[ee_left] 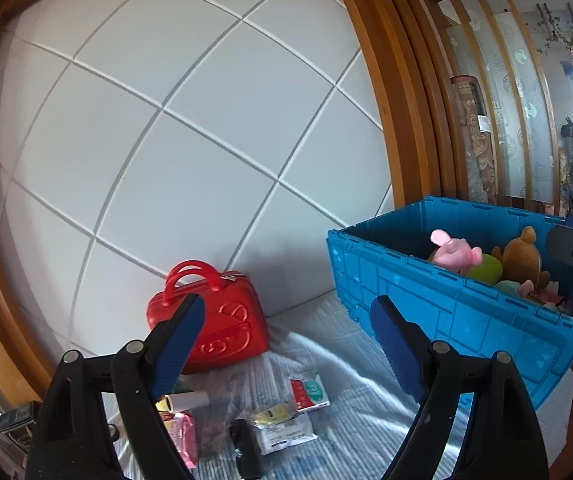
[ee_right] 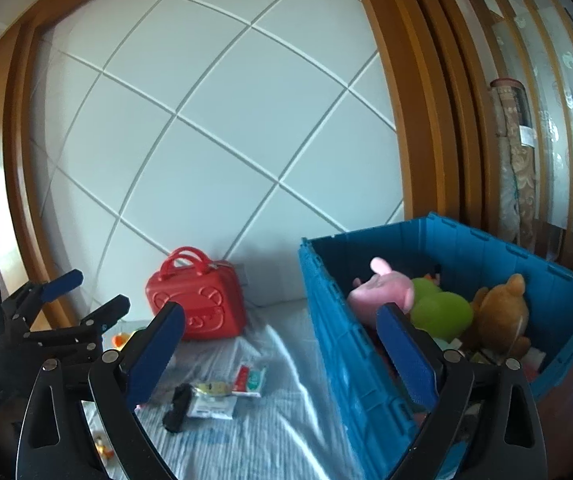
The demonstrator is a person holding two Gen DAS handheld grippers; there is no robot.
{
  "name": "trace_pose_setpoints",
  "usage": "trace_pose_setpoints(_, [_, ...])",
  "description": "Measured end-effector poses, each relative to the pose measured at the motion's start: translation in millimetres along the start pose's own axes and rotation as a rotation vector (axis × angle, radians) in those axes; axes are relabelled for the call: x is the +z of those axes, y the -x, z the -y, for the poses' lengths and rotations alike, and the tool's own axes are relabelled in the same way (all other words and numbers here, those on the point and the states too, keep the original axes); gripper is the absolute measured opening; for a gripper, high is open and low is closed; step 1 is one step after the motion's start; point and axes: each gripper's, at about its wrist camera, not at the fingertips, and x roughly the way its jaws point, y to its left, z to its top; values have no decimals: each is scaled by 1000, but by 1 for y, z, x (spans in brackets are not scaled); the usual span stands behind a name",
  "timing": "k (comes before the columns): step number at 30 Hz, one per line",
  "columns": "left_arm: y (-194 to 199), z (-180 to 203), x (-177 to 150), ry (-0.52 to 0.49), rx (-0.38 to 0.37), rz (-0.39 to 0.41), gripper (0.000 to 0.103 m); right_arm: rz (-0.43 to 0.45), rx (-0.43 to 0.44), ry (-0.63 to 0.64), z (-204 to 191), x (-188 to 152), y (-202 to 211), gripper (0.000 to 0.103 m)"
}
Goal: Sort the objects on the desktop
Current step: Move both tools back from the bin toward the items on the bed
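Note:
My left gripper (ee_left: pixel 286 312) stands open with nothing between its blue pads, above small items on a striped cloth (ee_left: pixel 358 420): a red-and-green packet (ee_left: pixel 308 390), a yellow packet (ee_left: pixel 274 416), a black object (ee_left: pixel 246 452), a white tube (ee_left: pixel 188 400) and a pink packet (ee_left: pixel 184 436). My right gripper (ee_right: pixel 280 316) is also open and empty, straddling the near wall of the blue crate (ee_right: pixel 342 340). The crate holds a pink pig plush (ee_right: pixel 386 290), a green plush (ee_right: pixel 442 312) and a brown bear (ee_right: pixel 502 312). The left gripper (ee_right: pixel 94 292) shows at the left of the right wrist view.
A red carry case (ee_left: pixel 222 316) stands upright against the white panelled wall (ee_left: pixel 206 140), left of the crate. A wooden frame (ee_left: pixel 398 120) and a slatted screen rise behind the crate. Dark clutter (ee_left: pixel 18 420) lies at the cloth's left edge.

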Motion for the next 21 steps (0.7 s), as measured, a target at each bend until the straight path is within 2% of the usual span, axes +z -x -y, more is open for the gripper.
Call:
trace_pose_setpoints(12, [16, -108, -53, 30, 112, -54, 88, -61, 35, 9, -100, -33, -23, 99])
trace_pose_setpoints(21, [17, -172, -96, 100, 259, -104, 88, -98, 65, 88, -140, -40, -47, 99])
